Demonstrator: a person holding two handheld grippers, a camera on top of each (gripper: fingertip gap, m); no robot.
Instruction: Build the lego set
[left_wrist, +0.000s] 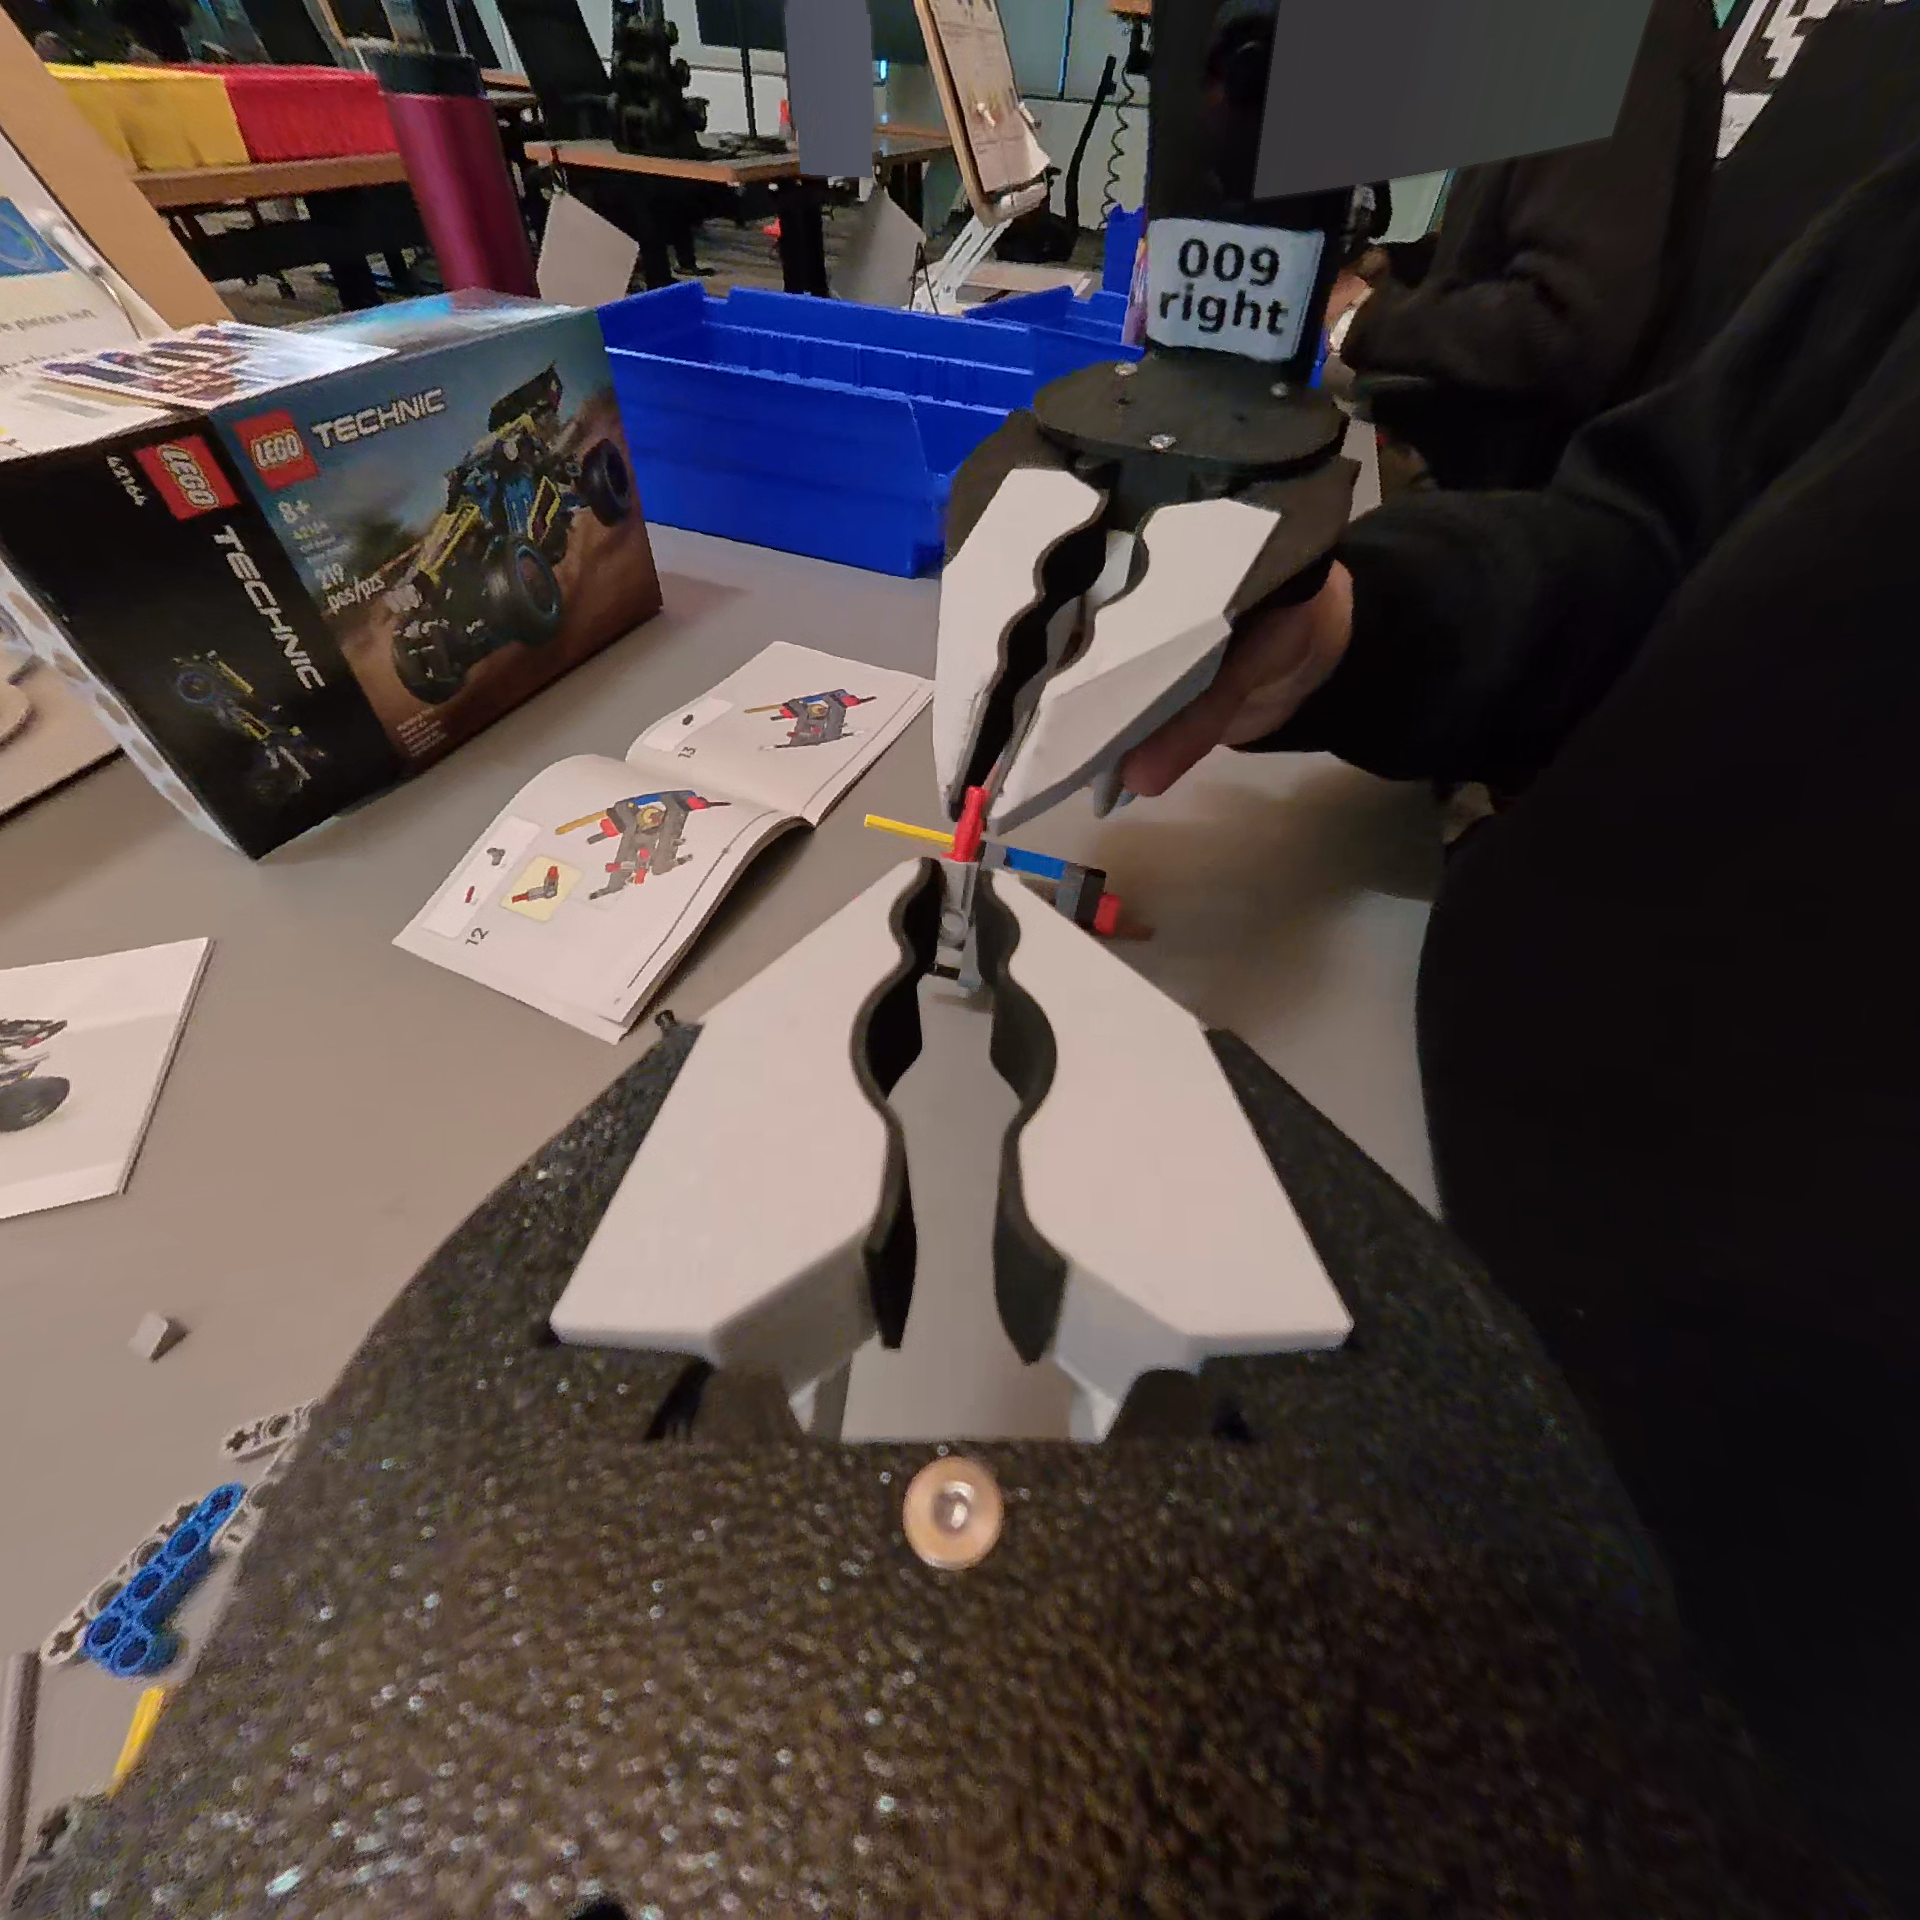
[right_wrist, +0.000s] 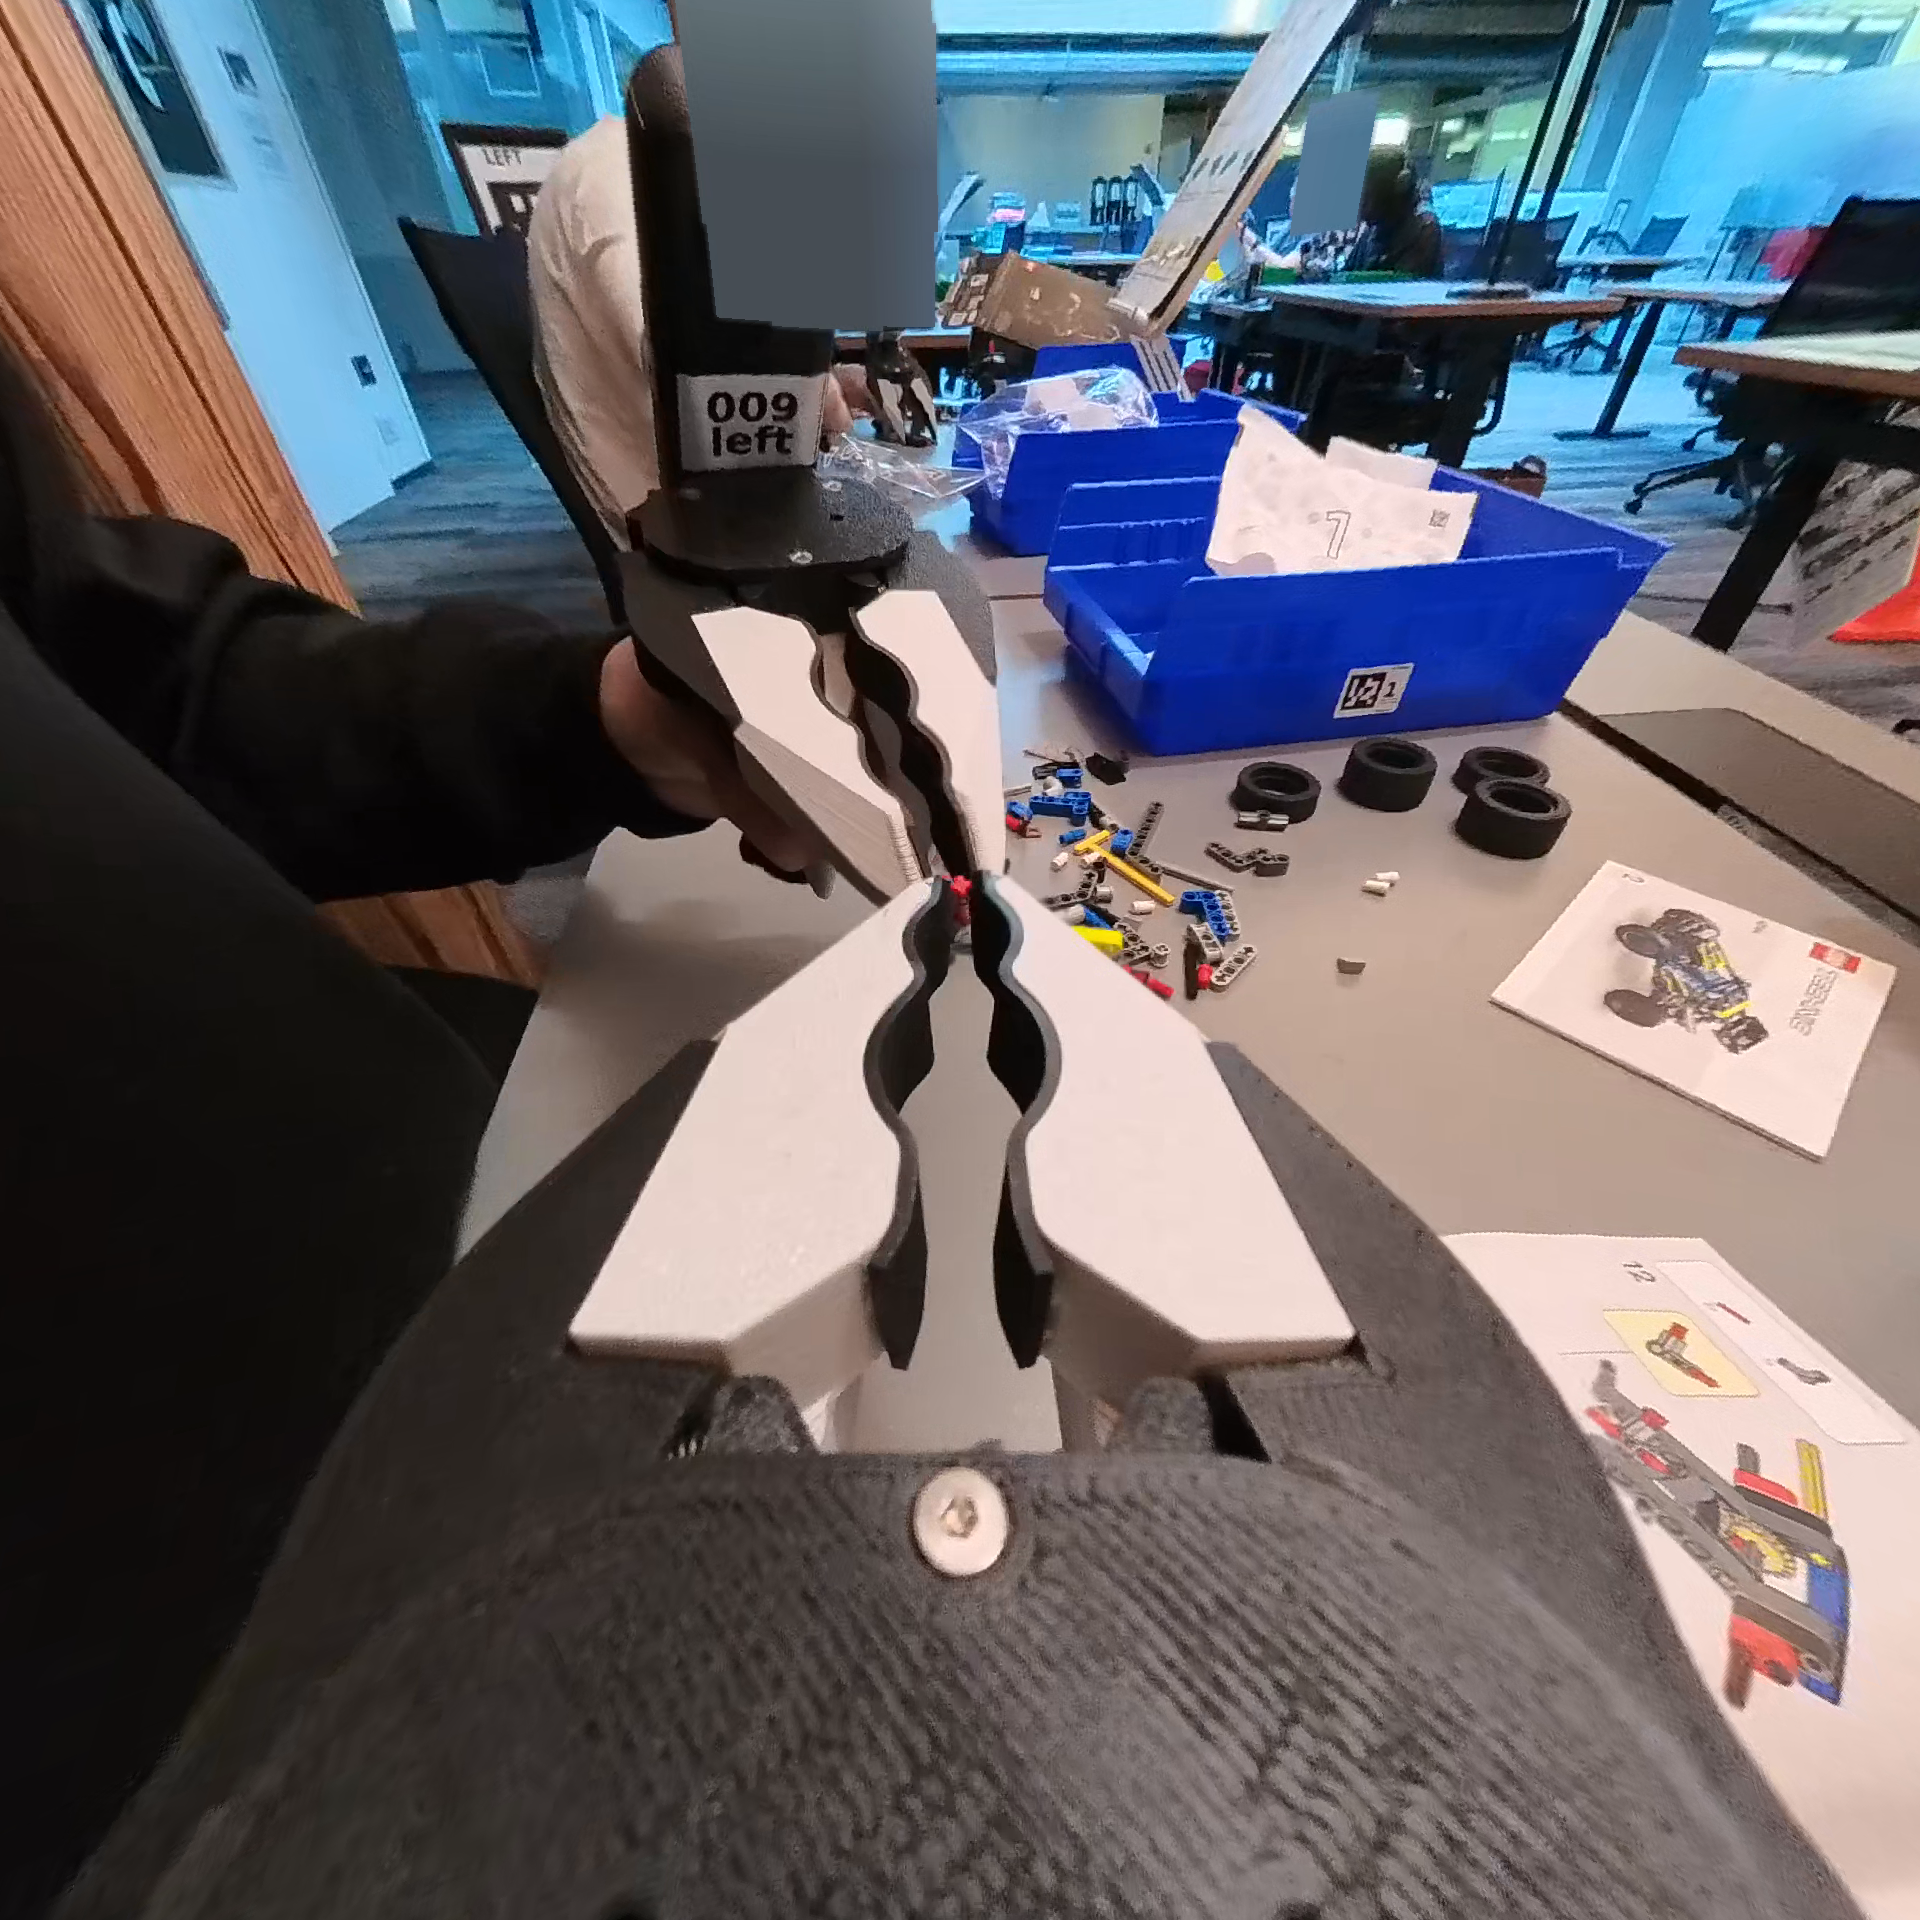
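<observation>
In the left wrist view my left gripper (left_wrist: 958, 883) is shut on a small lego assembly (left_wrist: 1039, 862) of grey, blue, black and red parts with a yellow axle (left_wrist: 904, 826), held above the grey table (left_wrist: 416, 1091). My right gripper (left_wrist: 975, 816) comes down from above, shut on a red pin (left_wrist: 972, 810) that touches the top of the assembly. In the right wrist view the right gripper (right_wrist: 961, 896) meets the left gripper (right_wrist: 951, 868) tip to tip, with the red pin (right_wrist: 961, 888) between them. The rest of the assembly is hidden there.
A lego box (left_wrist: 343, 540) and an open instruction booklet (left_wrist: 665, 831) lie on the left. Blue bins (right_wrist: 1351, 644) stand at the back. Loose pieces (right_wrist: 1132, 894), several black tyres (right_wrist: 1392, 774) and a second booklet (right_wrist: 1704, 997) lie on the table. A person's dark sleeve (left_wrist: 1558, 623) is close by.
</observation>
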